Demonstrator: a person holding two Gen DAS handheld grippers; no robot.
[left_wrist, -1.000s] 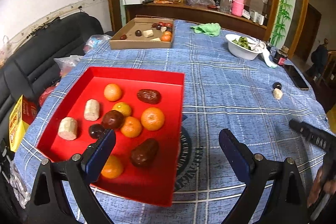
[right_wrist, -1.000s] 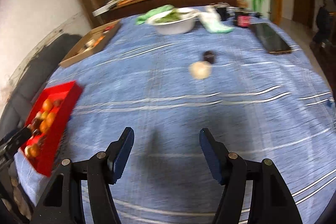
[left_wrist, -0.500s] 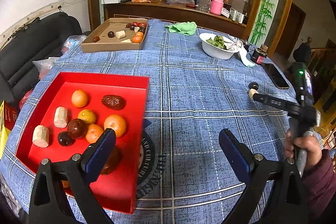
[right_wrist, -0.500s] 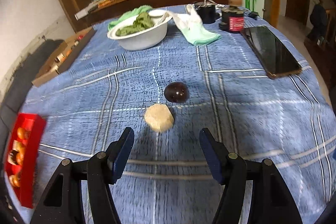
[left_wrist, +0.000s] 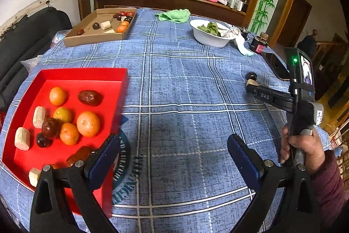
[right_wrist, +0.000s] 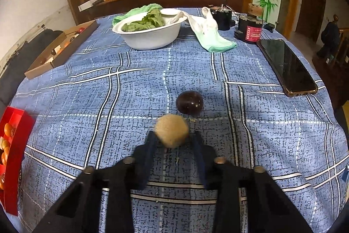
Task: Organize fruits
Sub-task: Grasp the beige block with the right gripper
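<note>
A beige peeled fruit chunk (right_wrist: 172, 131) lies on the blue checked tablecloth, with a dark plum (right_wrist: 189, 102) just behind it. My right gripper (right_wrist: 172, 138) has its jaws closing on the chunk, and both pads touch its sides. The left wrist view shows that gripper (left_wrist: 250, 82) at the chunk (left_wrist: 251, 80), far right. My left gripper (left_wrist: 173, 143) hangs open and empty over the cloth, beside the right rim of the red tray (left_wrist: 82, 71). The tray holds several oranges (left_wrist: 88, 123), a date (left_wrist: 90, 97), dark plums and beige chunks.
A cardboard box (left_wrist: 96, 36) with more fruit sits at the back left. A white bowl of greens (right_wrist: 150, 34), a pale cloth (right_wrist: 209, 36), a dark jar (right_wrist: 249, 31) and a phone (right_wrist: 285, 67) stand behind the plum. A person's hand (left_wrist: 303, 145) holds the right gripper's handle.
My right gripper came forward to the beige chunk and its jaws closed around it. The left gripper swung right, so the red tray slid toward the left edge of its view.
</note>
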